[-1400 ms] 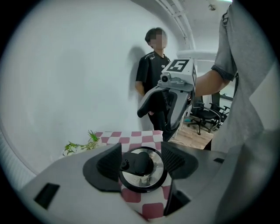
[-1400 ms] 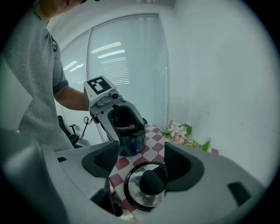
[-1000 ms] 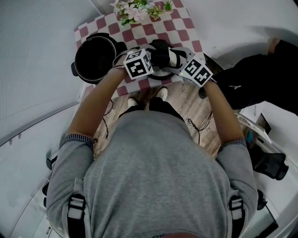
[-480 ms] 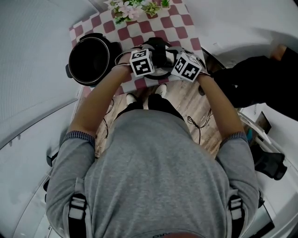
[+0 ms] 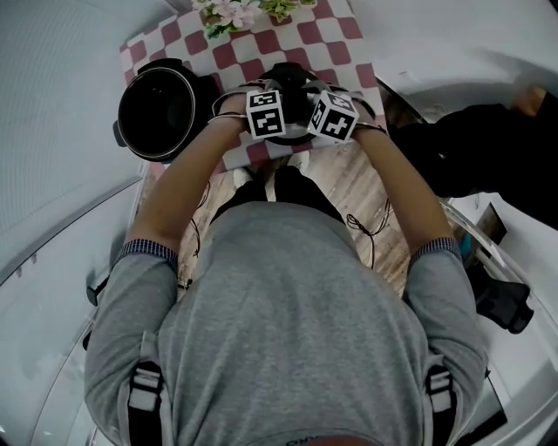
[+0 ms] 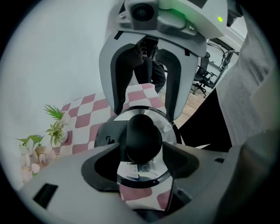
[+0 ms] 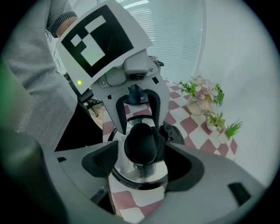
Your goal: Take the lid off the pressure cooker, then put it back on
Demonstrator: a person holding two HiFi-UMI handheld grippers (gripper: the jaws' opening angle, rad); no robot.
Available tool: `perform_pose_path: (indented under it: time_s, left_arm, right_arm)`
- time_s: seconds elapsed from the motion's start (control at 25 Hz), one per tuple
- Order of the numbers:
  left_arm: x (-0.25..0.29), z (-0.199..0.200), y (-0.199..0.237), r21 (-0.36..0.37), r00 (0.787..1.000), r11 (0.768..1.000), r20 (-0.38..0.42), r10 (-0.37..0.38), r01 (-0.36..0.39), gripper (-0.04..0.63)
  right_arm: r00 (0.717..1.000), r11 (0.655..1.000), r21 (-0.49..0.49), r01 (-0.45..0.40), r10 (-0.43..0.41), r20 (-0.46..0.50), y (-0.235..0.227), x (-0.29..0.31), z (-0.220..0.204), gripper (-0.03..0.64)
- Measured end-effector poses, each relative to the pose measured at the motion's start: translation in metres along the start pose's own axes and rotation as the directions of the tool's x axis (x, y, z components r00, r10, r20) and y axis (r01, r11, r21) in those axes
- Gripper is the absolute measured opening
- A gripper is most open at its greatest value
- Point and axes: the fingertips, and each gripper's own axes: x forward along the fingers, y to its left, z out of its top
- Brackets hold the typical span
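Observation:
The pressure cooker lid (image 5: pixel 292 131), shiny metal with a black knob (image 6: pixel 143 138), sits low over the checked tablecloth (image 5: pixel 344 43), to the right of the open black pot (image 5: pixel 161 109). Whether it rests on the cloth I cannot tell. My left gripper (image 5: pixel 281 103) and right gripper (image 5: pixel 303 104) face each other across the knob. In the left gripper view my left gripper (image 6: pixel 143 158) has its jaws closed on the knob, with the right gripper's fingers (image 6: pixel 119 87) opposite. In the right gripper view my right gripper (image 7: pixel 142 161) clasps the knob (image 7: pixel 143 146) too.
Small pots of flowers and green plants (image 5: pixel 235 13) stand at the table's far edge. A wooden floor (image 5: pixel 349 187) lies between the table and the person. A person in dark clothes (image 5: pixel 475 148) is at the right, and office chairs (image 6: pixel 203 72) stand behind.
Both grippers have come down toward the table with the lid between them, and their marker cubes stand closer together. The pot stays open at the left.

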Motion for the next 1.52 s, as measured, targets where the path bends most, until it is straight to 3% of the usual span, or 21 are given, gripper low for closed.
perform_pose_path:
  time_s: [0.6,1.0,1.52]
  left_arm:
    - [0.026,-0.012,0.0,0.021,0.998,0.999,-0.052,-0.038,0.04,0.327]
    - [0.035,-0.016,-0.002,0.01,0.995,0.997,-0.057,-0.082,0.082,0.327]
    - [0.034,-0.016,-0.005,0.021,0.995,0.996,-0.059,-0.084,0.085,0.301]
  right_arm:
    - [0.99,0.995,-0.084,-0.051,0.04,-0.132,-0.002,0.039,-0.017,0.341]
    - [0.986,0.991,-0.103,-0.087,0.071,-0.152,-0.001,0.052,-0.019,0.329]
    - [0.98,0.989,-0.106,-0.101,0.08,-0.182,0.001,0.06,-0.025,0.295]
